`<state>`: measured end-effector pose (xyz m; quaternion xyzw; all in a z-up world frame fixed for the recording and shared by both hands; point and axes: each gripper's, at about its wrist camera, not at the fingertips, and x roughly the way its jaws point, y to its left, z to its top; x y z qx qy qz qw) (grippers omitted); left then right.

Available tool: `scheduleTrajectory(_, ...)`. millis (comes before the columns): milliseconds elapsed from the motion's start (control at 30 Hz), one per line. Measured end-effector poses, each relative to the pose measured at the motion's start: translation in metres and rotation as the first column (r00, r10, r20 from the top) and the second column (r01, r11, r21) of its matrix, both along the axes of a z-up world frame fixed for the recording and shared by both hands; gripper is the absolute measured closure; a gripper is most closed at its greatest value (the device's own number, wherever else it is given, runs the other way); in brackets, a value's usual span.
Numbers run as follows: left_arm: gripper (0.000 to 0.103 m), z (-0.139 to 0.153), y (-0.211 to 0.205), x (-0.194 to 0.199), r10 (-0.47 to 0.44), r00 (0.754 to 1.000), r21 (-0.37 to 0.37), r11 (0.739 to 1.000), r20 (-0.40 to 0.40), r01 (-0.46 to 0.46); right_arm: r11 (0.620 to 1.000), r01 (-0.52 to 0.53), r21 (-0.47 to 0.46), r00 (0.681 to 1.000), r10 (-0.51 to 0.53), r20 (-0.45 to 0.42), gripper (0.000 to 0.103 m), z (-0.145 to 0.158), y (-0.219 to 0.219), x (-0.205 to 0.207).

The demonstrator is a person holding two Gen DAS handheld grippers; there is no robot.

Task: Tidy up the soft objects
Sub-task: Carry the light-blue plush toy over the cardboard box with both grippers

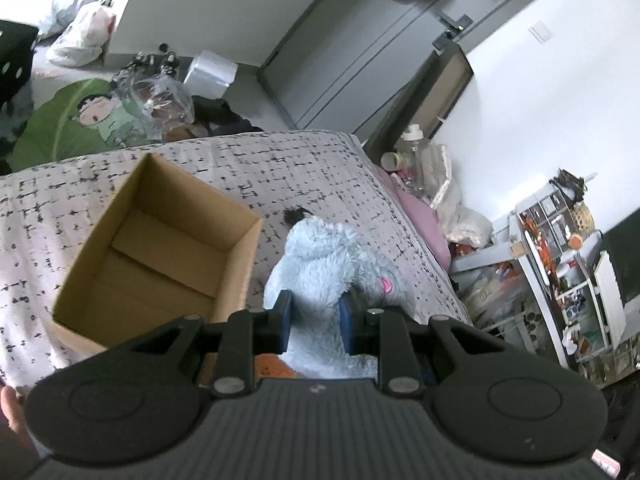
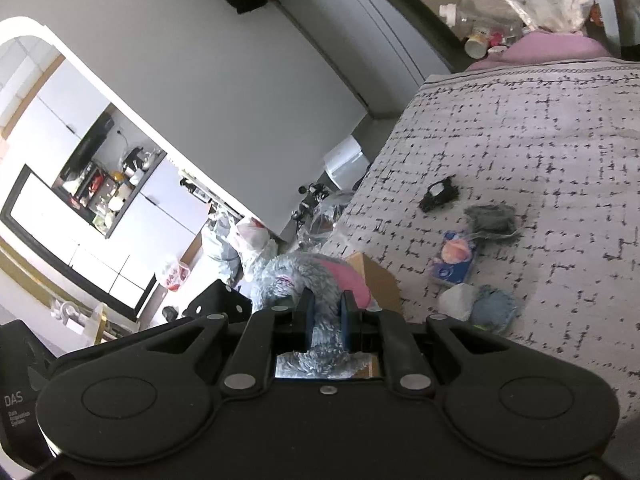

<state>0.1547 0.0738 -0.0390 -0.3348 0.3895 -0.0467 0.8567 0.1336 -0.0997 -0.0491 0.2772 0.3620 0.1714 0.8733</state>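
In the left wrist view the left gripper [image 1: 316, 322] is clenched on a pale blue plush toy [image 1: 332, 264], its blue pads pressed into the fur at lower centre of the frame. The toy bulges up and to the right of the fingers, with a small pink patch on its right side, and it sits over the grey-and-black patterned bedspread [image 1: 280, 168]. To the left of the toy, filling the left middle of the frame, stands an open cardboard box [image 1: 156, 248] with nothing visible inside it; its near right wall is just beside the toy. A small dark item [image 1: 296, 214] lies on the bedspread just above the toy. In the right wrist view the right gripper [image 2: 326, 316] is likewise clamped on the same plush toy [image 2: 296, 276], a thick tuft of fur squeezed between its narrow-set fingers at lower centre. Behind the fur a pink shape shows, probably part of the toy, though the view is too crowded to be sure. On the right half of that frame, several small soft things lie on the bedspread [image 2: 540, 140]: a black piece [image 2: 438, 194], a grey knitted piece [image 2: 490, 218], a blue-and-pink packet [image 2: 454, 258], a white piece [image 2: 456, 302] and a blue knitted round [image 2: 494, 308].
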Motion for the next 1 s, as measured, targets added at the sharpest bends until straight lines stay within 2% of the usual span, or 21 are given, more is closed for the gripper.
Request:
scheduleTrajectory(267, 0.08, -0.02, 0.037, -0.001, 0.025, 0.999, -0.048, 0.999, -0.033, -0.027, 0.999, -0.027, -0.041, 0.999, 0.026, -0.03, 0.09, -0.009, 0.036, 0.006)
scheduleTrajectory(400, 0.08, -0.028, 0.049, -0.003, 0.048, 0.998, -0.03, 0.998, -0.033, -0.049, 0.997, -0.043, -0.06, 0.998, 0.04, -0.047, 0.089, -0.016, 0.055, 0.009)
scheduleTrajectory(767, 0.079, -0.069, 0.089, -0.005, 0.095, 0.986, -0.053, 0.993, -0.136, -0.103, 0.993, -0.083, -0.086, 0.987, 0.07, -0.143, 0.088, -0.05, 0.094, 0.015)
scheduleTrajectory(1000, 0.079, -0.088, 0.103, -0.004, 0.129, 0.972, -0.06, 0.988, -0.198, -0.143, 0.987, -0.118, -0.106, 0.98, 0.099, -0.175, 0.083, -0.065, 0.107, 0.017)
